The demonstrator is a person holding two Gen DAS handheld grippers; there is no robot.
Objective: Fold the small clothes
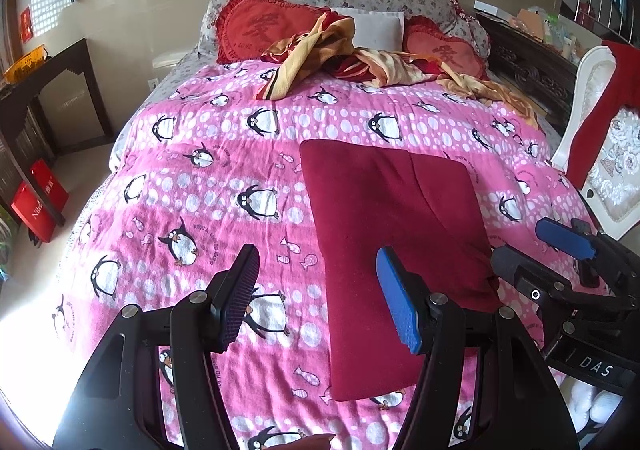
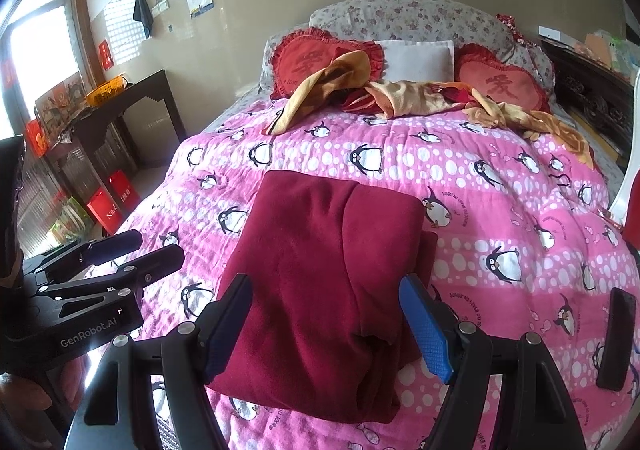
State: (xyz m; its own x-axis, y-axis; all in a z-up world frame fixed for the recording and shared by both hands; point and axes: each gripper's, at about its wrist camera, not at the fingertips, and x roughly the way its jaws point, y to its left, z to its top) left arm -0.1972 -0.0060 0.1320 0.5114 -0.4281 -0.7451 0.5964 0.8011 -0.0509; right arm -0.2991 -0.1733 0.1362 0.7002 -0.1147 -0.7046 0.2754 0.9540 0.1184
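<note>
A dark red garment (image 1: 392, 230) (image 2: 332, 270) lies folded into a rectangle on the pink penguin bedspread (image 1: 200, 178) (image 2: 500, 218), with a seam running down its middle. My left gripper (image 1: 320, 298) (image 2: 140, 250) hovers open over the bedspread just left of the garment; its blue pad overlaps the garment's left edge in the left wrist view. Over the garment's near end my right gripper (image 2: 328, 324) (image 1: 536, 250) hangs open, its fingers on either side of the cloth and nothing pinched.
A dark phone (image 2: 618, 338) lies on the bedspread to the right. A crumpled yellow and red cloth (image 1: 340, 58) and heart pillows (image 1: 256, 30) sit at the bed's far end. A white chair (image 1: 600, 138) stands right, a dark table (image 1: 52, 70) and red bags (image 1: 40, 202) left.
</note>
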